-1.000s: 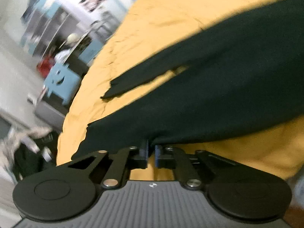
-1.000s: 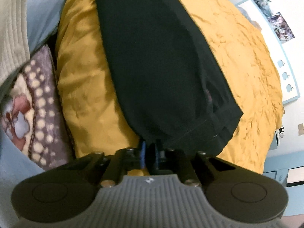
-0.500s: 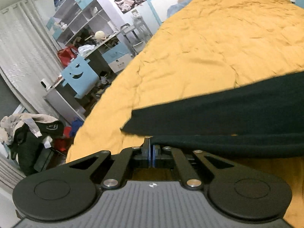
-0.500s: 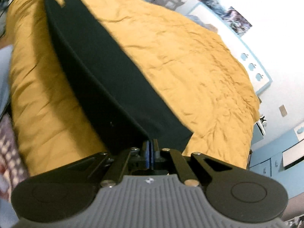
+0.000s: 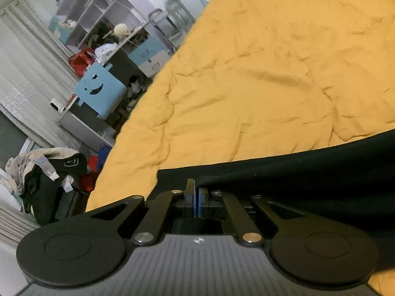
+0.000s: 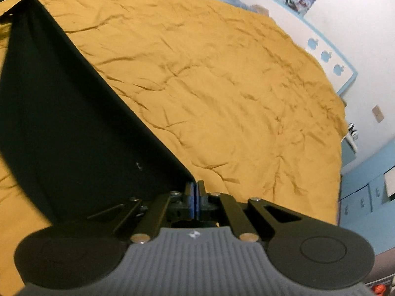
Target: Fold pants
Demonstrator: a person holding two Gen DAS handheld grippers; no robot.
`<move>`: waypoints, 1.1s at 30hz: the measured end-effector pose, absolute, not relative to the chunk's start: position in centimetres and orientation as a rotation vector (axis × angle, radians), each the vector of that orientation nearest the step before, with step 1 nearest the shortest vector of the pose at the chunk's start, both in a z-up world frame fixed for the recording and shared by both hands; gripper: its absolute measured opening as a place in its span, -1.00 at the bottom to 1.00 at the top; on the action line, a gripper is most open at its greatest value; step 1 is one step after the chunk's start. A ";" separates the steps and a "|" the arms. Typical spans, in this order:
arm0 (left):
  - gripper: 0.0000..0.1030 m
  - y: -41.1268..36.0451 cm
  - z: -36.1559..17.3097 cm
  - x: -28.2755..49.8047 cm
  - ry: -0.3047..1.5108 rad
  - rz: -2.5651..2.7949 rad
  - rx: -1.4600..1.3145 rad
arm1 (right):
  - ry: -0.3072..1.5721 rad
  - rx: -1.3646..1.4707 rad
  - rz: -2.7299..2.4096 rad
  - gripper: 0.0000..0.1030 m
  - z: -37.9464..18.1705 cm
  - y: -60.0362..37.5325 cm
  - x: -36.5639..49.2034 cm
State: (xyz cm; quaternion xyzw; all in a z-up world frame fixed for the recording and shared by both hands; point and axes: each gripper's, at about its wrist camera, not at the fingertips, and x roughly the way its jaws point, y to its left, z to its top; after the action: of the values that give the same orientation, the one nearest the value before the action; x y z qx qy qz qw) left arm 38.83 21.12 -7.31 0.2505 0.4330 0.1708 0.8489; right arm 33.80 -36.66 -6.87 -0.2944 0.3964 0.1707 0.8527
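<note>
Overhead, both grippers, left (image 5: 196,192) and right (image 6: 196,192), pinch the pants (image 6: 74,128), stretched lengthwise between them above the yellow bedspread (image 6: 222,86).

No legible text or labels anywhere.

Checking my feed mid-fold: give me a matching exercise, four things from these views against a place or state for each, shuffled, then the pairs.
Things:
1. left claw
2. black pants
3. yellow quilt
4. blue smiley-face panel

Place or state:
A. spread wrinkled over the bed
B. beside the bed, in front of the shelves
C. shut on the fabric's edge
D. stretched as a dark sheet over the quilt, held by both claws (right claw)

Pairs: 1-C, 2-D, 3-A, 4-B
</note>
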 end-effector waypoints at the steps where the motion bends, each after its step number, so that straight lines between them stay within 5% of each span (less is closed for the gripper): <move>1: -0.97 21.0 -8.1 39.6 0.929 0.359 0.535 | 0.854 -0.610 0.361 -1.00 -7.7 -36.6 34.8; 14: -0.95 20.1 -14.8 44.0 1.057 0.330 0.656 | 0.979 -0.503 0.365 -1.00 -14.7 -37.1 40.8; 17: -0.70 20.2 -15.0 44.0 1.050 0.336 0.642 | 0.968 -0.494 0.343 -0.99 -14.5 -37.1 40.5; 19: -0.56 20.5 -13.9 43.6 1.030 0.332 0.609 | 0.943 -0.494 0.313 -0.35 -13.9 -37.0 40.0; 20: -0.55 20.6 -13.3 43.5 1.019 0.326 0.589 | 0.927 -0.491 0.305 -0.29 -13.4 -36.9 39.6; 27: -0.31 24.8 -6.1 39.0 0.933 0.276 0.376 | 0.888 -0.436 0.226 -0.15 -10.5 -37.0 35.8; 33: 0.00 30.0 -5.4 34.4 0.919 0.270 0.201 | 0.925 -0.334 0.114 -0.14 -10.6 -38.8 33.2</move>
State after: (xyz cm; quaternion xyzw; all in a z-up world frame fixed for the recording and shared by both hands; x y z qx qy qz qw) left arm 34.37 30.05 -5.37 0.0965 0.4414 0.1296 0.8827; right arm 33.20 -38.77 -10.60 -0.1604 0.4437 0.0545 0.8800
